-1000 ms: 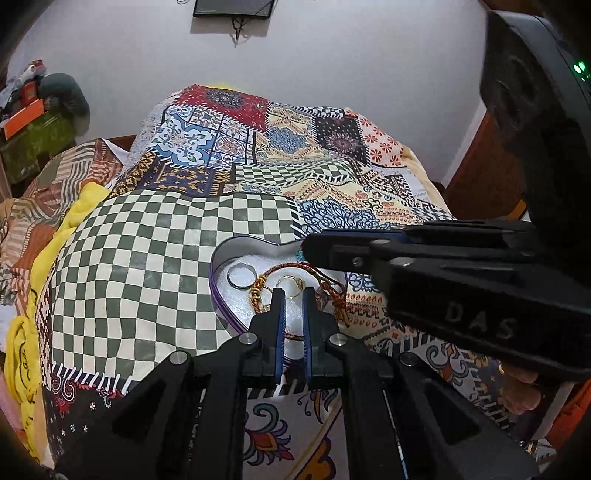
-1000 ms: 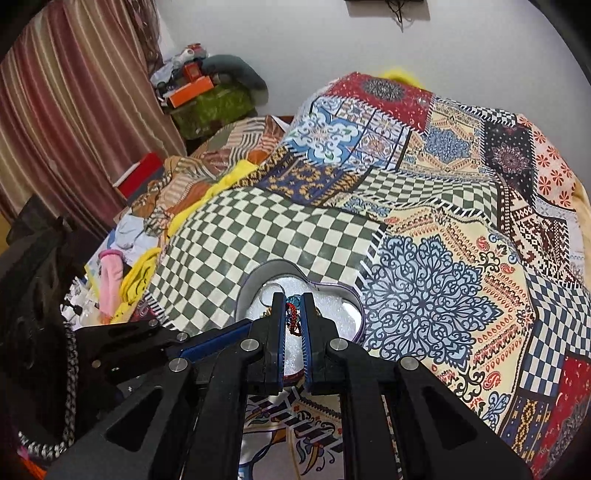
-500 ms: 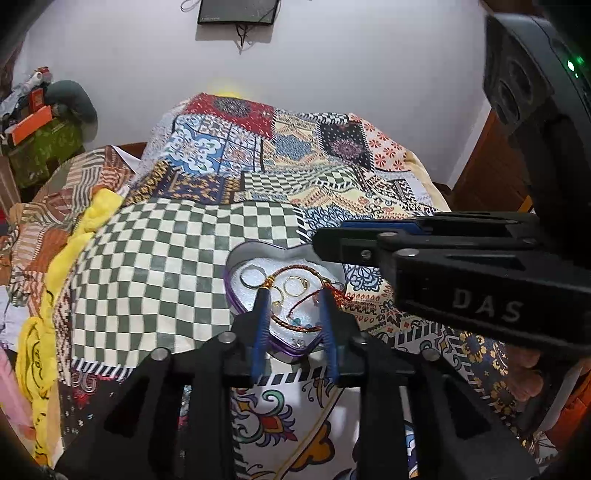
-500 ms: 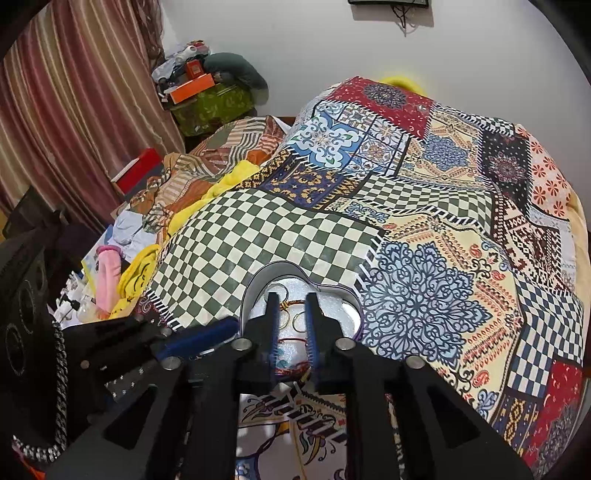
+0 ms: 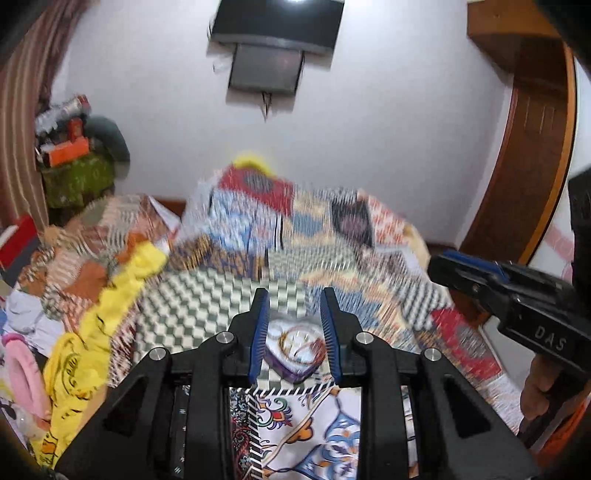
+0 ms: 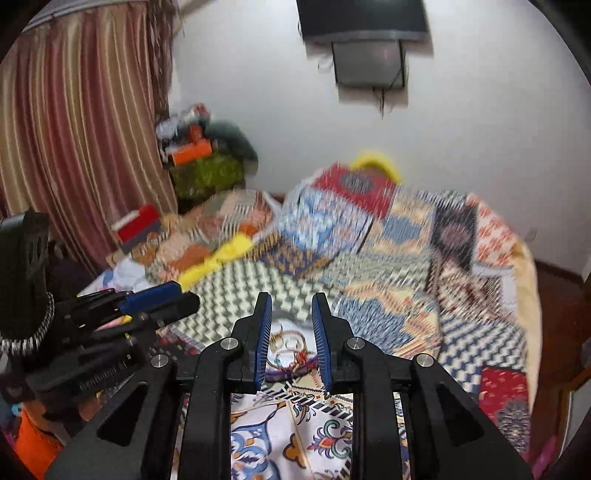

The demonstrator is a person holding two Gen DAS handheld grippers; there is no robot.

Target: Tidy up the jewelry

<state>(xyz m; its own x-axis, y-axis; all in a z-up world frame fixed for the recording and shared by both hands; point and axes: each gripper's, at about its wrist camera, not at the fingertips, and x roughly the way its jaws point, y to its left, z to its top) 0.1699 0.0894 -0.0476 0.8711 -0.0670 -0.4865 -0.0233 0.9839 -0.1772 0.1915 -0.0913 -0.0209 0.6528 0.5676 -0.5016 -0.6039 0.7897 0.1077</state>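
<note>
A purple heart-shaped tin lies on the patchwork quilt, far below and beyond both grippers. Inside it, blurred, lie a red-and-gold cord bracelet and some rings. My left gripper hangs high above the tin, open, with nothing between its blue pads. My right gripper is open too and holds nothing; the tin shows between its fingers. Each gripper appears in the other's view: the right gripper at the right edge, the left gripper at the left.
The quilt covers a bed that runs to a white wall with a mounted TV. Yellow cloth and loose clothes lie along the bed's left side. A striped curtain hangs left; a wooden door stands right.
Both grippers went from shut on the cord bracelet over the tin to open, then rose and drew back. The bracelet stays in the tin, which now looks smaller and farther away.
</note>
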